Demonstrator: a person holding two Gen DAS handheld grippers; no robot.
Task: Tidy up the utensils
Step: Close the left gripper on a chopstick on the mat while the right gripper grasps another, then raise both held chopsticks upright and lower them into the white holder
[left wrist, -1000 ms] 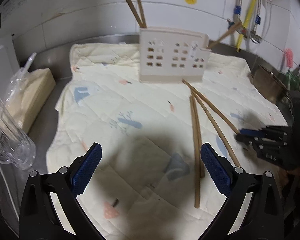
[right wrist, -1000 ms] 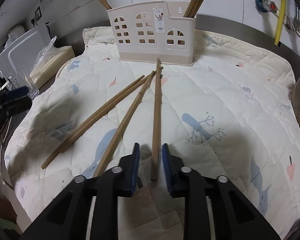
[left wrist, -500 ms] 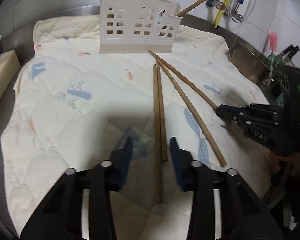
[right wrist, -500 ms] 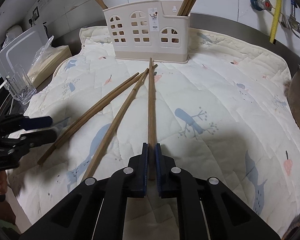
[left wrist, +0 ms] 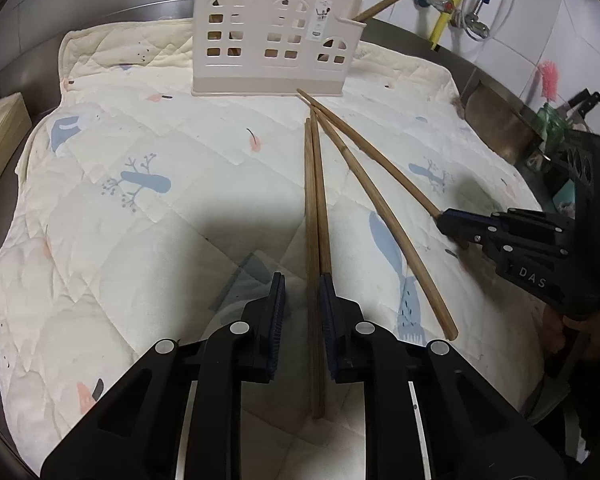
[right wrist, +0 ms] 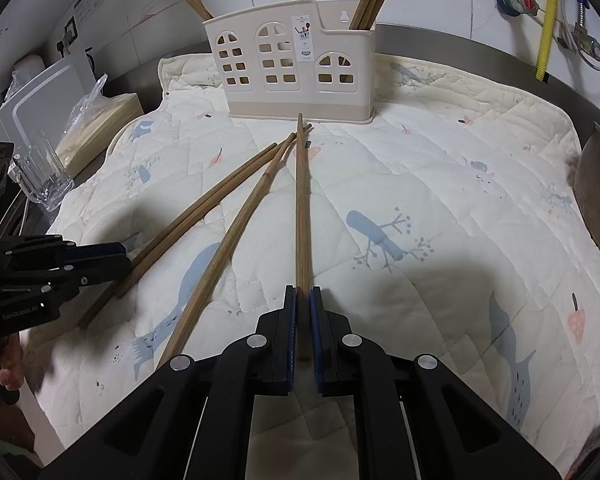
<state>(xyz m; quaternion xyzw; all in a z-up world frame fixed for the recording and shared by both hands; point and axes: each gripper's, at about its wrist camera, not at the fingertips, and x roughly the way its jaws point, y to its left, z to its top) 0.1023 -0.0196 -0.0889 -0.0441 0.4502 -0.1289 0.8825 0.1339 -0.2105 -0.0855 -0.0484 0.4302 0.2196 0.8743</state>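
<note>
- left gripper (left wrist: pixel 302 312): black angular arms, blue ribbed pads, silver round screws
- right gripper (right wrist: pixel 303 322): same black build, white "DAS" lettering, green light

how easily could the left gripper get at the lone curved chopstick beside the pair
Probably not straight away: the left gripper has just been closing its jaws with the pair of chopsticks between them. The lone chopstick lies uncovered on the quilted mat beside it, so a free gripper could likely reach it.

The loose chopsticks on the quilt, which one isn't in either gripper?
The curved middle chopstick lies free, between the pair in the left gripper and the right gripper's single one.
</note>
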